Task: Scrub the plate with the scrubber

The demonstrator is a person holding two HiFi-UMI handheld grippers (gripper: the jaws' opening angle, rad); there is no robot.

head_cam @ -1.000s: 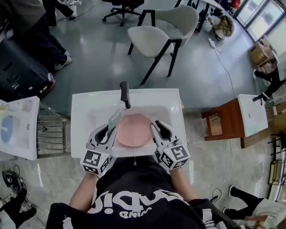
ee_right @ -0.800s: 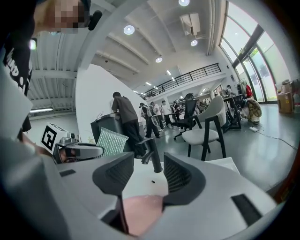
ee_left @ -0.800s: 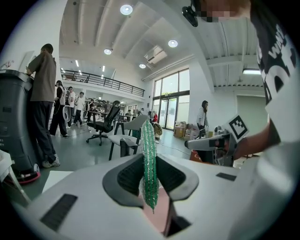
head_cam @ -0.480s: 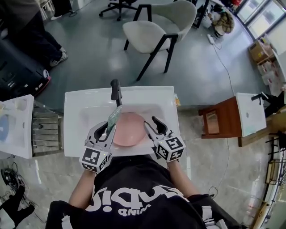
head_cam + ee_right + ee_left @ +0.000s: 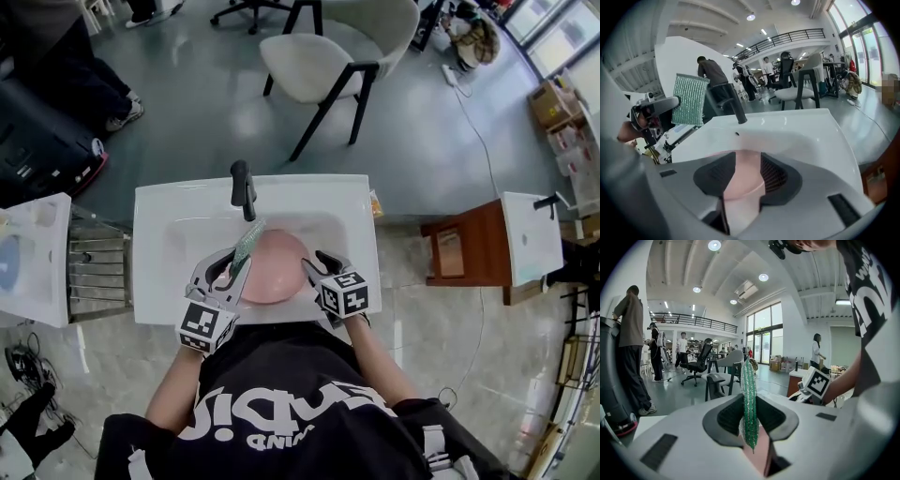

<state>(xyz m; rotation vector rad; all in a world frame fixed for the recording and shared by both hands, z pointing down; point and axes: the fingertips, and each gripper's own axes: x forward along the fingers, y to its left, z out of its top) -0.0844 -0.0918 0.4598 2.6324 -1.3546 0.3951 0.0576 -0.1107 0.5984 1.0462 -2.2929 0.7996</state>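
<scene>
Plate point(image 5: 274, 270), round and pale pink, is lying in the basin point(image 5: 192, 253) of the white bench point(image 5: 155, 291), just below the black tap point(image 5: 243, 187). I am standing over it with tongs in each hand. My left tongs point(image 5: 234, 264) are pinching a green mesh scrubber point(image 5: 749, 399) by its lower part, so the pad is standing up edge-on between the jaws, over the plate's left rim. My right tongs point(image 5: 749, 176) are resting at the plate's right rim with the jaws apart, and the pink surface is showing through the gap. I cannot tell for certain whether they are touching the rim or only hovering beside it.

I am judging the plate to be stiff, smooth and probably breakable, so it is likely to slide or rock in the curved basin once I am pressing on it. The sensible hold is on the right rim, clamped gently, leaving the face bare for the pad. The scrubber is looking light and floppy, so I am expecting it to fold under pressure unless I am laying it flat first.
</scene>
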